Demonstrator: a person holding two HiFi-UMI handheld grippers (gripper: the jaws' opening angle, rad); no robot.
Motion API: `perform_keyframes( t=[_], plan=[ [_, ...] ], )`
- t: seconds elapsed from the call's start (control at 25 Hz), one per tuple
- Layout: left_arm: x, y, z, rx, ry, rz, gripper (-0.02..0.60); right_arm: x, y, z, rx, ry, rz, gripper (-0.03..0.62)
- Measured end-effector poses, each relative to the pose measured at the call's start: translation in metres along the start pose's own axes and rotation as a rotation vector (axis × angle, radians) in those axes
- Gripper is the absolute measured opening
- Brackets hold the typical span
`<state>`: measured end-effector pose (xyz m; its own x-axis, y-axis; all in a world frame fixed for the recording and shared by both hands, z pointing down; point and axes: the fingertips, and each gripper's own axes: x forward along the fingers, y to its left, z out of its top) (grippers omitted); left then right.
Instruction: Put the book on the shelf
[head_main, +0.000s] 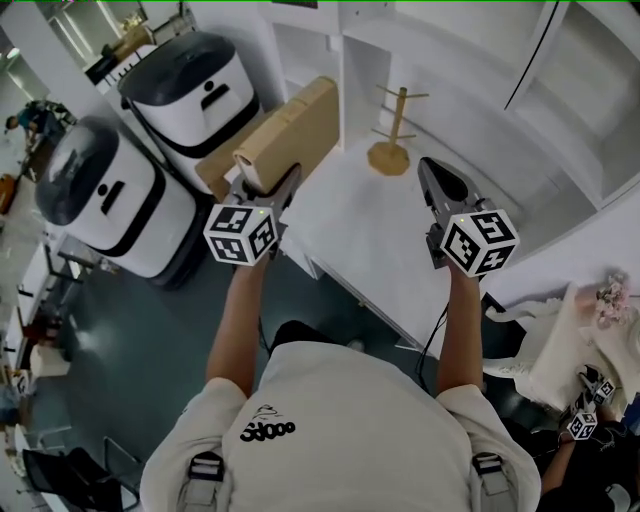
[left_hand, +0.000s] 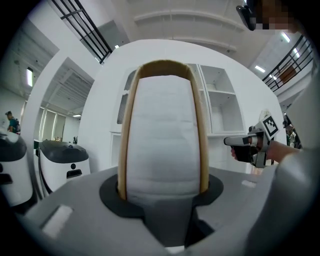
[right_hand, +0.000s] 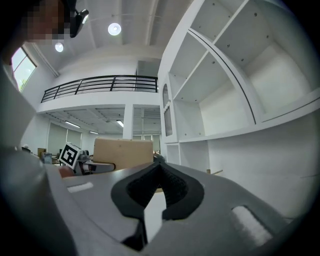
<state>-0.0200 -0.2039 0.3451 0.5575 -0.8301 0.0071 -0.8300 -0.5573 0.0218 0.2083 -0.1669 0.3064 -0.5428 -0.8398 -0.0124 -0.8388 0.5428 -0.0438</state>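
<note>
A tan hardcover book is held upright off the table's left end, with my left gripper shut on its lower end. In the left gripper view its white page edges fill the space between the jaws. My right gripper hovers over the white table, shut and empty. The right gripper view shows the book to the left and the white shelf to the right. The shelf's open compartments stand behind and to the right of the table.
A wooden mug tree stands at the table's far edge. Two white-and-black machines stand on the floor at the left. At the lower right are pale cloth and another marker-cube gripper.
</note>
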Motion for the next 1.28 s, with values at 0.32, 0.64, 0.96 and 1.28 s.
perform_keyframes(
  t=[0.32,0.64,0.96,1.28],
  plan=[
    [0.043,0.051,-0.015,-0.023,0.012,0.021,0.239,0.054,-0.011,-0.027,0.003,0.058,0.008,0.002],
    [0.127,0.13,-0.031,-0.054,0.033,-0.022,0.239,0.133,-0.036,-0.037,-0.009,0.075,-0.075,0.002],
    [0.209,0.196,-0.041,-0.041,0.036,-0.057,0.24,0.208,-0.051,-0.051,-0.009,0.107,-0.13,0.002],
    [0.267,0.235,-0.06,-0.044,0.025,-0.081,0.241,0.244,-0.065,-0.07,0.021,0.134,-0.202,0.002]
  ],
)
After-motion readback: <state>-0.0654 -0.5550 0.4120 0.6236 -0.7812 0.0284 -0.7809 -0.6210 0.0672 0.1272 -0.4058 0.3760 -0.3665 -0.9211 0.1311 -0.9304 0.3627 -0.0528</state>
